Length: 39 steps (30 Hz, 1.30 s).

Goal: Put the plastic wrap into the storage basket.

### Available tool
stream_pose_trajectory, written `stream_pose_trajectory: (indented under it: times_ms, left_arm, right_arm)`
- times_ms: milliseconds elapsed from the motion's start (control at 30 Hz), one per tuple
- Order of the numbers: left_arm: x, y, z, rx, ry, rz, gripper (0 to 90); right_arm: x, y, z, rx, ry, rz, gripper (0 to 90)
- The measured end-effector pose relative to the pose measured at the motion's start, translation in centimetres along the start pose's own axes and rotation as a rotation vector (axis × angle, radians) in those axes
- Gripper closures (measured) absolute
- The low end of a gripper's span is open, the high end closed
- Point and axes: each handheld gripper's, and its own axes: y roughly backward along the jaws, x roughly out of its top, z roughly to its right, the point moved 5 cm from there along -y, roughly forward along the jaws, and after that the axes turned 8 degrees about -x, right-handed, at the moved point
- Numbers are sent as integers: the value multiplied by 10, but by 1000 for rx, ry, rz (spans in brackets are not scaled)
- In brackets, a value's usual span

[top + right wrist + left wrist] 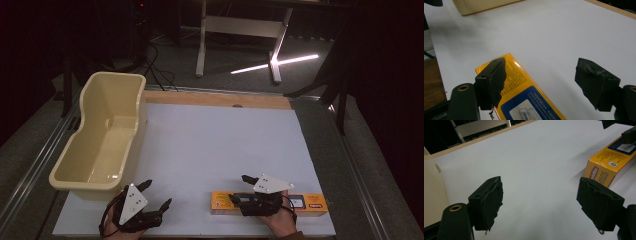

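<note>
high view: long yellow cardboard box (310, 202) is lying flat near the front edge of the white table (220, 145), long axis running left-right. right gripper (240, 189) is hovering over its middle, left gripper (157, 194) well apart beside the glossy cream plastic tub (100, 135).
left gripper view: jaws are standing wide, nothing between.
right gripper view: jaws wide, one over the box, not clamping.

Overhead looks forward-down — gripper views low, close.
</note>
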Motion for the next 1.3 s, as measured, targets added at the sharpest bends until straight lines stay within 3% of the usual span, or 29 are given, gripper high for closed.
stream_pose_trajectory:
  times_ms: [133, 367, 733, 1000, 1167, 1300]
  left_arm:
    - [-1, 0, -1, 13, 4, 4, 211]
    - [-1, 1, -3, 16, 11, 14, 206]
    - [-1, 1, -5, 20, 22, 17, 210]
    - [-2, 1, -5, 22, 23, 19, 212]
    - [-1, 1, -5, 21, 27, 25, 222]
    - [-1, 1, -5, 20, 27, 23, 222]
  right_arm:
    - [0, 0, -1, -10, 9, -1, 303]
    - [0, 0, -4, 19, 19, 1, 400]
    - [-2, 0, -21, 192, 88, -22, 887]
    - [-7, -3, -42, 318, 186, -71, 900]
    - [-14, -7, -52, 321, 264, -130, 900]
    - [-20, -13, -55, 280, 310, -185, 900]
